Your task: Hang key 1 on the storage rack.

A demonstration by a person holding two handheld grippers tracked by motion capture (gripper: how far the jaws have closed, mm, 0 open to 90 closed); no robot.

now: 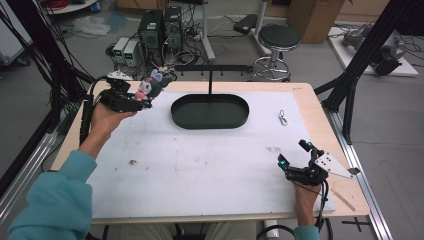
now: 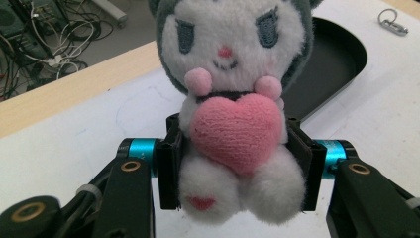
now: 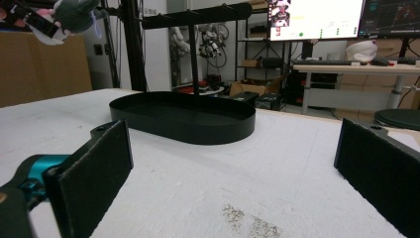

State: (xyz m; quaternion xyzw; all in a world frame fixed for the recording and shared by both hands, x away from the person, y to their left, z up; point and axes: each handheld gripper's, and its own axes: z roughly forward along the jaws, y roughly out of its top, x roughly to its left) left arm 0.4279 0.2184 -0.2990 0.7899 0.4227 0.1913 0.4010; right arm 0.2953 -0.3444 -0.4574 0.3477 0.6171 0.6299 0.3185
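Note:
A plush doll (image 2: 233, 99) with a white face, dark grey hood and pink heart is clamped at its waist between the black jaws of my left gripper (image 2: 237, 163). In the high view that left gripper (image 1: 142, 95) holds the plush doll (image 1: 150, 86) lifted above the table's far left corner, left of the black oval tray (image 1: 210, 120). My right gripper (image 1: 295, 154) rests near the table's front right with its jaws wide apart and nothing between them. In the right gripper view the doll (image 3: 69, 15) hangs at the upper left, beyond the tray (image 3: 188, 124).
A black T-shaped hanger stand (image 1: 210, 70) rises from the tray's far side. A small metal key ring (image 1: 283, 118) lies right of the tray. The white mat (image 1: 200, 165) covers most of the table. A stool (image 1: 277, 40) and computers stand on the floor beyond.

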